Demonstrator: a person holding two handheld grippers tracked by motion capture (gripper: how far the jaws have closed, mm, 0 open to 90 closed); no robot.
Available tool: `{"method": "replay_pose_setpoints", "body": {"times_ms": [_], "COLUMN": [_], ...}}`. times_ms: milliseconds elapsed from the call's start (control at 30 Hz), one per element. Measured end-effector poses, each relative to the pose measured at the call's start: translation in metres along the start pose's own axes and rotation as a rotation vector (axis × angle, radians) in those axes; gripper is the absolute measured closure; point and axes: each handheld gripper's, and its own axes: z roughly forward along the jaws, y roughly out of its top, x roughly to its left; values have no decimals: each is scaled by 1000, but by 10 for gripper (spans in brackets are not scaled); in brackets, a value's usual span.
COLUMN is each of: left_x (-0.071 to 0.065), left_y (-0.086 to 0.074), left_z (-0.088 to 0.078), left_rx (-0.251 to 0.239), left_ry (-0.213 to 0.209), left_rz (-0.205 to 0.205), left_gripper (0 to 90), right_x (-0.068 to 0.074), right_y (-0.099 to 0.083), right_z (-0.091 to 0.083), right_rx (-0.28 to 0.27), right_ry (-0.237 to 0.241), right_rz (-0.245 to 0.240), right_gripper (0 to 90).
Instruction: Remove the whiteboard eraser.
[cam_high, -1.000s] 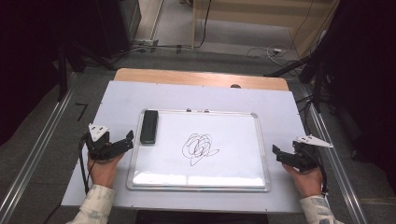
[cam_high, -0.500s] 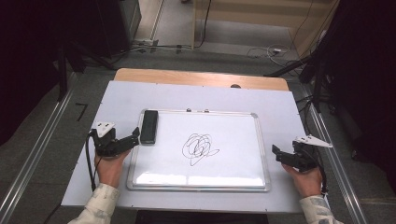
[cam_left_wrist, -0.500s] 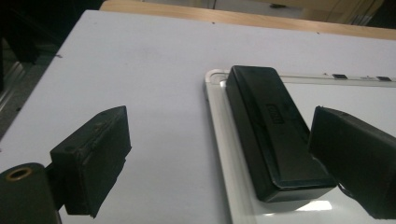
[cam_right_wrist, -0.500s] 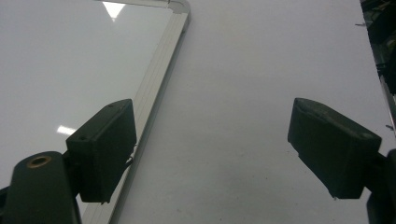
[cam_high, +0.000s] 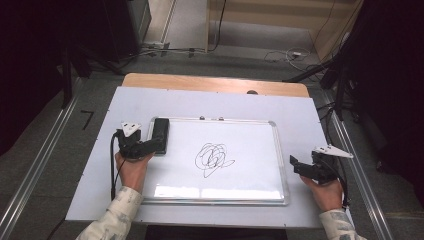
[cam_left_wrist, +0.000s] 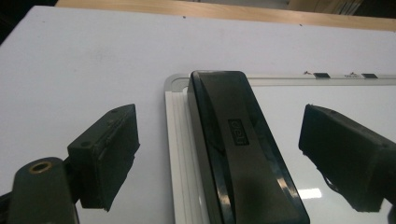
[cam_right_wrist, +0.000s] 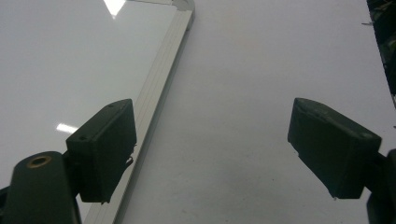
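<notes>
A black eraser (cam_high: 160, 134) lies on the upper left corner of a whiteboard (cam_high: 250, 145) that bears a black scribble (cam_high: 214, 159). My left gripper (cam_high: 156, 146) reaches over the board's left edge at the eraser's near end. In the left gripper view the eraser (cam_left_wrist: 243, 144) lies between the two jaws of the left gripper (cam_left_wrist: 219, 121) with a gap on each side. These jaws have just been closing and do not press on it. My right gripper (cam_high: 294, 164) rests open beside the board's right edge, with nothing between its jaws (cam_right_wrist: 212, 116).
The whiteboard lies on a white sheet (cam_high: 125, 105) covering a wooden table (cam_high: 215, 82). The board's metal frame (cam_right_wrist: 163, 84) runs beside the right gripper's left jaw. Cables and dark stands crowd the floor behind the table. A cable trails from the left gripper along the sleeve.
My left gripper has moved right, from beside the board to over its left edge, so the eraser now lies between its jaws. The right gripper has kept still.
</notes>
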Motion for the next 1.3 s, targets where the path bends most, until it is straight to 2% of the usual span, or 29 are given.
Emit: {"method": "replay_pose_setpoints", "body": {"times_ms": [100,267,467,667,800,967,1300], "left_x": [-6,-12,-21,-22,-24,-24,-26], "left_y": [4,9,13,11,10,9,6], "left_z": [5,19,31,43,48,54,58], "left_rx": [-9,3,6,45,61,87,109], "left_ry": [10,20,39,46,45,65,103], "left_rz": [7,-1,24,41,36,41,48], "left_gripper": [125,142,186,230,260,277,311], "right_x": [0,0,1,0,0,0,1], "right_y": [0,0,0,0,0,0,0], "right_z": [0,0,1,0,0,0,0], "right_rx": [1,3,4,1,2,1,2], "right_ry": [-1,-3,-5,-3,-3,-2,-4], "right_rz": [2,4,2,4,3,5,6], "right_gripper": [139,139,139,139,139,139,139]}}
